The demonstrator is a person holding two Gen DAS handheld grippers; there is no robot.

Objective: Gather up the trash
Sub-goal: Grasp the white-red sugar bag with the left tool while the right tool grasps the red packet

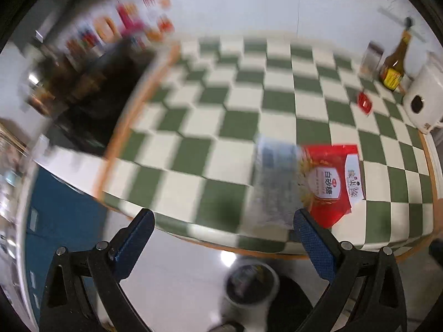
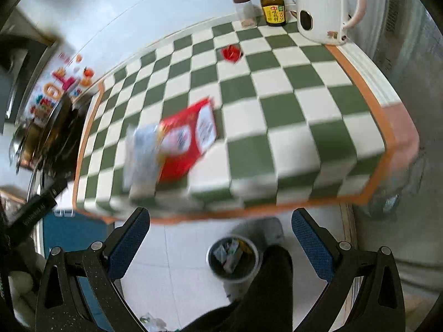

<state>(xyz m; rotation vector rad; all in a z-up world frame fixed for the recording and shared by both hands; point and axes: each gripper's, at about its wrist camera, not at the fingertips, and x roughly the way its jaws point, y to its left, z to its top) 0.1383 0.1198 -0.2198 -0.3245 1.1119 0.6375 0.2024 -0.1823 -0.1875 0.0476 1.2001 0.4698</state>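
A red sugar bag [image 1: 331, 179] with a clear grey wrapper [image 1: 274, 182] beside it lies near the front edge of the green-and-white checkered table [image 1: 210, 121]. Both show in the right wrist view: the bag [image 2: 191, 141] and the wrapper [image 2: 144, 155]. A small red wrapper [image 1: 364, 103] lies farther back, also in the right wrist view [image 2: 232, 53]. A white trash bin [image 2: 233, 257] with scraps stands on the floor below the table, also in the left wrist view [image 1: 250, 282]. My left gripper [image 1: 223, 246] and right gripper [image 2: 220, 243] are open and empty, off the table's front edge.
A brown sauce bottle [image 2: 272, 2], a lidded jar [image 2: 245, 9] and a white kettle [image 2: 326, 5] stand at the table's far right corner. A dark stove with a pan [image 2: 52, 138] sits left of the table. A blue cabinet [image 1: 61, 215] is below left. A dark leg [image 2: 265, 290] is by the bin.
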